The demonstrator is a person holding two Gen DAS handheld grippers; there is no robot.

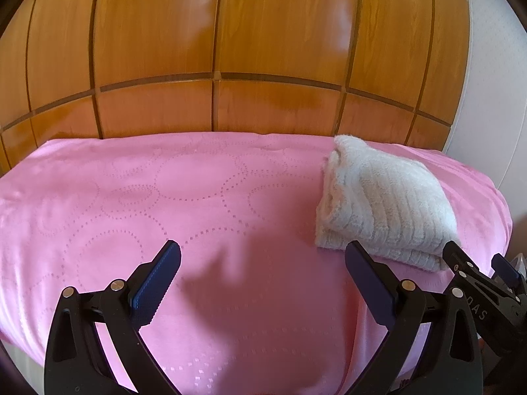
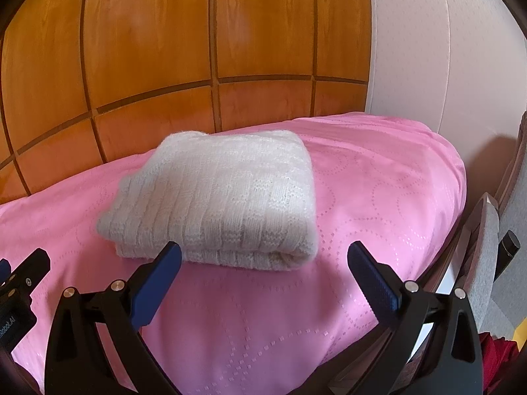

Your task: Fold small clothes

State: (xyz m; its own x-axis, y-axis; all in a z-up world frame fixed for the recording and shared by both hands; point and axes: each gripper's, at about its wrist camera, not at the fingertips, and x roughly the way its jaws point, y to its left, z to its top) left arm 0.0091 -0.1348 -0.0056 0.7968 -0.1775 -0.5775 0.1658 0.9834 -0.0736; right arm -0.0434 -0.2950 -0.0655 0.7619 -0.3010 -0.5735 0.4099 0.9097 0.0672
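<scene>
Two black tongs with blue pads, low over a pink cover. Left tongs (image 1: 263, 260) spread wide apart, holding nothing, only bare pink cover (image 1: 164, 197) with dotted rings between the pads. Right tongs (image 2: 263, 258) spread wide apart too, empty, tips just in front of a white knitted sweater (image 2: 217, 197). Sweater folded into a thick, neat square, lying flat on the cover, well toward the right side of the bed. One pad tip of the right tongs close to the sweater's near edge; touching or not, cannot tell. Right tongs seen again at the far right edge of the left view, just beside the sweater's corner. Behind the bed, shiny brown wooden panels (image 1: 214, 49). To the right, a white padded wall (image 2: 444, 65).
</scene>
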